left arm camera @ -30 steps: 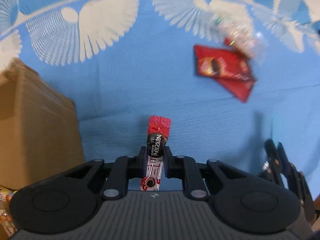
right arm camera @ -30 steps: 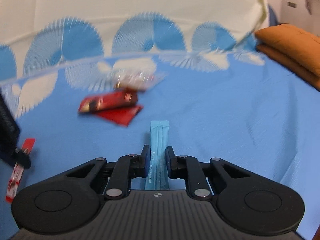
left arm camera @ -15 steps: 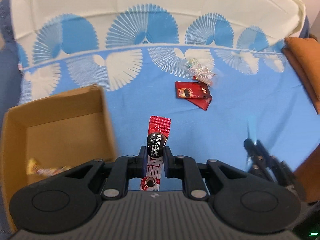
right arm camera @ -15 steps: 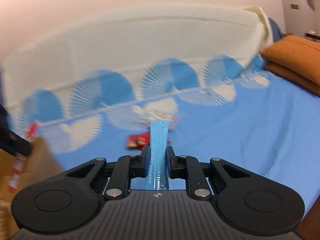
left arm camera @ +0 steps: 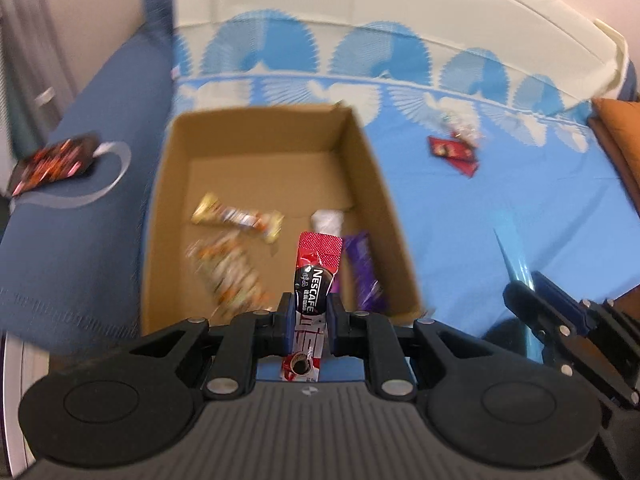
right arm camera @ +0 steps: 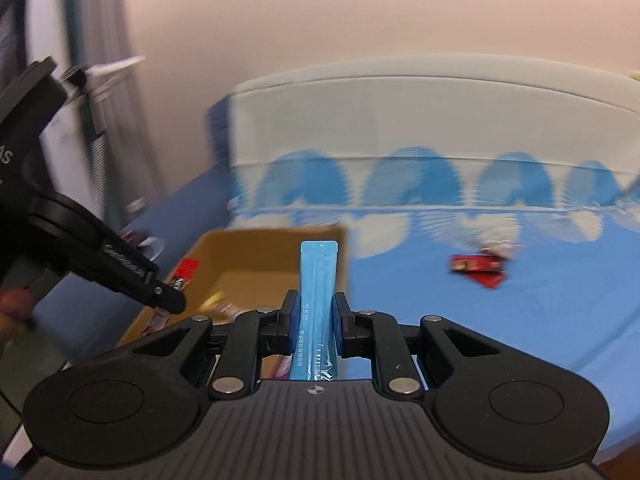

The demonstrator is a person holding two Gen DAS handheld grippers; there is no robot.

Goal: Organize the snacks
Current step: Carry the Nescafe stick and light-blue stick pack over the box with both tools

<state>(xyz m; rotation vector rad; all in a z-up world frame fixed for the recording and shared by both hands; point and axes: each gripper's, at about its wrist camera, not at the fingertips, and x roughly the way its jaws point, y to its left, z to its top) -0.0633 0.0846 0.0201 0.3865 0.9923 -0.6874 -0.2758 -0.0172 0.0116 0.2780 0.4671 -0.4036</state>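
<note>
Cardboard box [left arm camera: 256, 148] lies directly ahead and below the left gripper [left arm camera: 311, 316], which pinches a red Nescafé sachet [left arm camera: 314, 280] lengthwise over its near edge; right gripper [right arm camera: 316, 322], clamping a blue stick sachet [right arm camera: 318, 292], hangs farther back.

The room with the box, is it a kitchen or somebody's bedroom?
Most likely a bedroom. The cardboard box sits on a bed covered by a blue sheet with white fan shapes, a padded headboard stands behind it, and an orange pillow lies at the side. No kitchen things show.
</note>
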